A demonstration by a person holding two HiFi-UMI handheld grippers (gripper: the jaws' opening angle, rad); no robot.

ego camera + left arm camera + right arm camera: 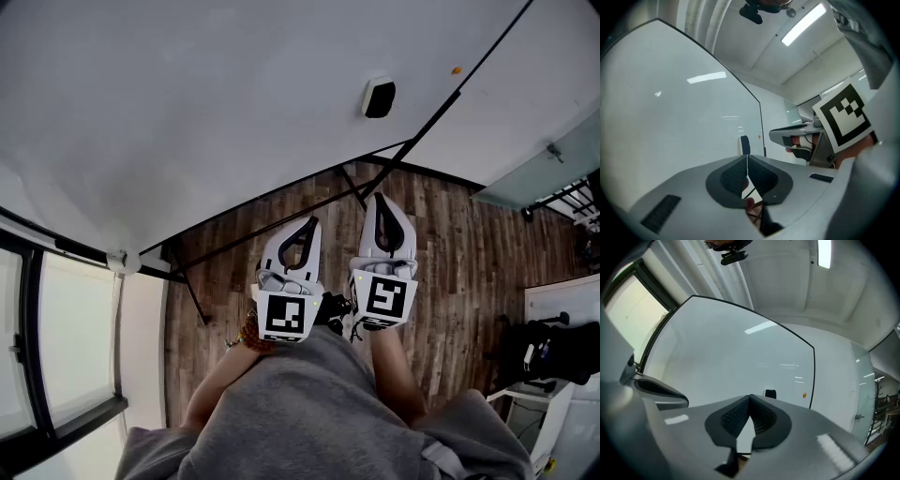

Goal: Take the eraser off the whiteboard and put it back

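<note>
A black and white eraser (379, 97) sticks to the large whiteboard (187, 112), near its right edge; it shows small in the left gripper view as the eraser (745, 145) and in the right gripper view as the eraser (770, 393). Both grippers are held side by side well short of the board, pointing at it. My left gripper (310, 223) is shut with nothing between its pads (738, 174). My right gripper (379, 199) is shut and empty too, the eraser lying ahead of its tip (750, 397).
A small orange magnet (456, 69) sits on the board right of the eraser. The board stands on a black frame (356, 192) over a wooden floor (450, 262). A window (56, 328) is at the left, a white table with dark gear (553, 352) at the right.
</note>
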